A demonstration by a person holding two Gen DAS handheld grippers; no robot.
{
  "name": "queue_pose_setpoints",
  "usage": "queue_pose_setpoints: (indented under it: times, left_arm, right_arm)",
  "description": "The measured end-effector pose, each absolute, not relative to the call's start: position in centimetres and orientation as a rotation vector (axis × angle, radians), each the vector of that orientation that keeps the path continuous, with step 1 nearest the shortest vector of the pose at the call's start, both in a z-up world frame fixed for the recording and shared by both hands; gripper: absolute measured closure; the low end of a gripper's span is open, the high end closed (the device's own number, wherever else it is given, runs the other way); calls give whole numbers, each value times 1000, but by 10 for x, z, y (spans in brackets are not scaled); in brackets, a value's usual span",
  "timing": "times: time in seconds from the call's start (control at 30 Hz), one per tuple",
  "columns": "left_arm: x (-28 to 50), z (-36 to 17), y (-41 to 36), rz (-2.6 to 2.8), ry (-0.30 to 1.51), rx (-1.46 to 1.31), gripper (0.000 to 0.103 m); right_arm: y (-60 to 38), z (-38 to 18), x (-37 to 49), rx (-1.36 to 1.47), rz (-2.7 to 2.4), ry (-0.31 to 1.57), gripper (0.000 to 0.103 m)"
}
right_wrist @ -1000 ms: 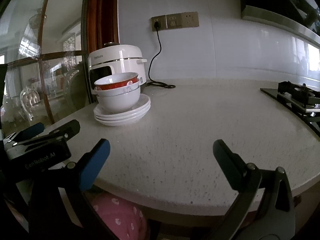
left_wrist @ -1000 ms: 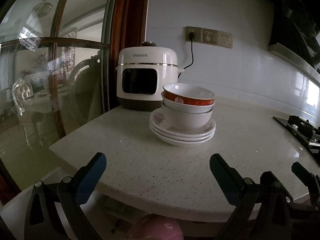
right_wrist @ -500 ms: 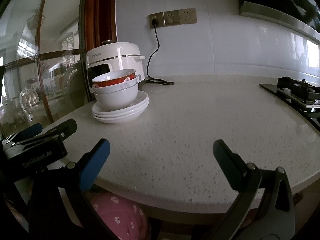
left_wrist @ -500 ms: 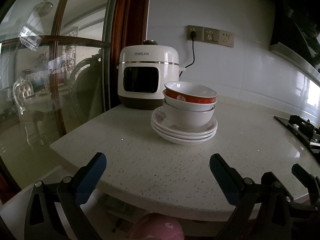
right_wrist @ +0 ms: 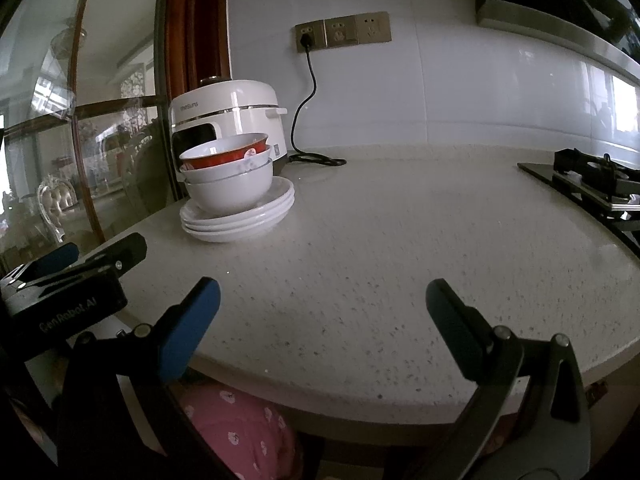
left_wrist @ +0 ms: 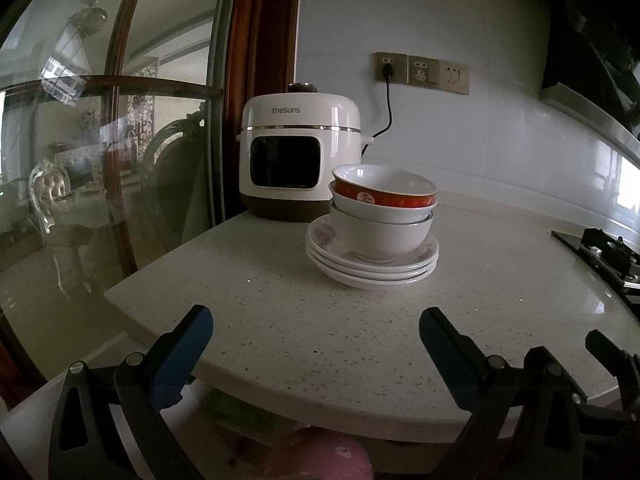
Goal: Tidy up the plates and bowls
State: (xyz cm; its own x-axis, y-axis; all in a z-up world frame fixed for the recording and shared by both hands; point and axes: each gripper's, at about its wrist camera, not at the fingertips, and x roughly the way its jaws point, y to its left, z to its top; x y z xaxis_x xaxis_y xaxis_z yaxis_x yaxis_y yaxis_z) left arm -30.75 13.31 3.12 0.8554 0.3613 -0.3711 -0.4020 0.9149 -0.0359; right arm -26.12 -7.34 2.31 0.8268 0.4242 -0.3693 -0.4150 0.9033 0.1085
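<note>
Three nested bowls [left_wrist: 382,216], a red one on top, sit on three stacked plates [left_wrist: 372,270] at the far left of a pale counter [left_wrist: 320,340], just in front of a white rice cooker [left_wrist: 300,160]. Both the left gripper [left_wrist: 316,344] and right gripper [right_wrist: 322,316] hover wide apart, empty, near the counter's front edge. Lifting a bowl carelessly could likely topple the stack.

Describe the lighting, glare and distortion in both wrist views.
Left wrist: dim, fisheye-bent glass door full of reflections, glare on the countertop near the gas stove. Right wrist: brighter, tiled wall shiny, stacked bowls sharp.
</note>
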Motion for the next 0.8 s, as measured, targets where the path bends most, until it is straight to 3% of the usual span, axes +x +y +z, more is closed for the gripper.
queue_pose_setpoints:
  times: [0.8]
  left_arm:
    - [-307,31,133,393,376,-112,0]
  right_arm:
    - [-73,19,-261,24,449,408,0]
